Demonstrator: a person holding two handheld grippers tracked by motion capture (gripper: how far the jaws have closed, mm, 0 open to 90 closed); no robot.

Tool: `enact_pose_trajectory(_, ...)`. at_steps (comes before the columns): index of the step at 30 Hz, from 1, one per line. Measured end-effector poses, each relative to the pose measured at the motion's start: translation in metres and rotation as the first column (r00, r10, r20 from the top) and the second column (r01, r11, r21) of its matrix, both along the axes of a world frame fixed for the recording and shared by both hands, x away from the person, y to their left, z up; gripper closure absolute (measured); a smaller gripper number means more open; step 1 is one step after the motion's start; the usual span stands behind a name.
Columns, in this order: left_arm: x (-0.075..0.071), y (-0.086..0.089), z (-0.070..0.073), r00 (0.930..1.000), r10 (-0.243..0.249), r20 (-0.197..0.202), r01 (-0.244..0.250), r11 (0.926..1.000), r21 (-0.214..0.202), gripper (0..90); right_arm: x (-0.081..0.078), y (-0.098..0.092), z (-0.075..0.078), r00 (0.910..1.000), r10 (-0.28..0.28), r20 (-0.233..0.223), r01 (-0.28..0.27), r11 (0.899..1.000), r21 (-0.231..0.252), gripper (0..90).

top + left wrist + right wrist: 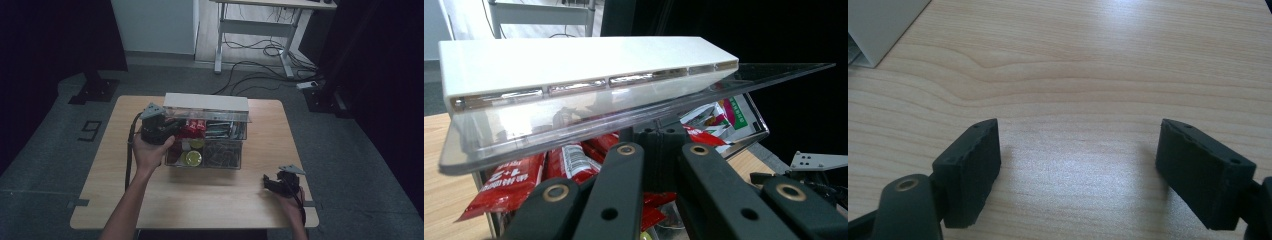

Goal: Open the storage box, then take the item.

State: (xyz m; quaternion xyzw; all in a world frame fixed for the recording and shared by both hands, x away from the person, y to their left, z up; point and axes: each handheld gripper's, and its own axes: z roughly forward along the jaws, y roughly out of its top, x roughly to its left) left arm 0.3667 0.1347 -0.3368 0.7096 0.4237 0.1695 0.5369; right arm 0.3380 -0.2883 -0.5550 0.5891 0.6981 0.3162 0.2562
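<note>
Clear organizer box (222, 156): one, mid-table, hinged lid (624, 107) raised. Red sachets (504, 182) inside, several, one reads "1+2". Two round yellow-green items (193, 158). Left gripper (159, 131) at box, jaw state unclear. Right gripper (1078, 170) spread wide over bare table (1088, 60).

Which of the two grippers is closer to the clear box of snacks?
The left. The left gripper is at the box, over its left end under the raised lid. The right gripper is apart, near the table's right front corner.
</note>
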Motion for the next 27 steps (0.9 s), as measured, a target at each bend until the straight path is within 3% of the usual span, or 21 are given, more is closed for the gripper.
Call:
enact_pose_trajectory(15, 0.0, -0.002, 0.002, 1.0, 0.0, -0.002, 0.0, 1.0, -0.003, 90.0, -0.001, 0.0, 0.0, 1.0, -0.005, 0.003, 0.005, 1.0, 0.002, 19.8)
enact_pose_trajectory(23, -0.001, -0.003, 0.002, 1.0, -0.002, 0.001, 0.002, 1.0, -0.001, 90.0, -0.006, -0.005, 0.002, 0.9994, -0.033, 0.014, 0.032, 0.999, 0.028, 31.5)
enact_pose_trajectory(27, -0.001, -0.003, 0.002, 1.0, -0.005, 0.001, 0.005, 1.0, 0.001, 90.0, -0.009, -0.004, 0.012, 0.9986, -0.025, 0.047, 0.022, 0.998, 0.064, 35.9)
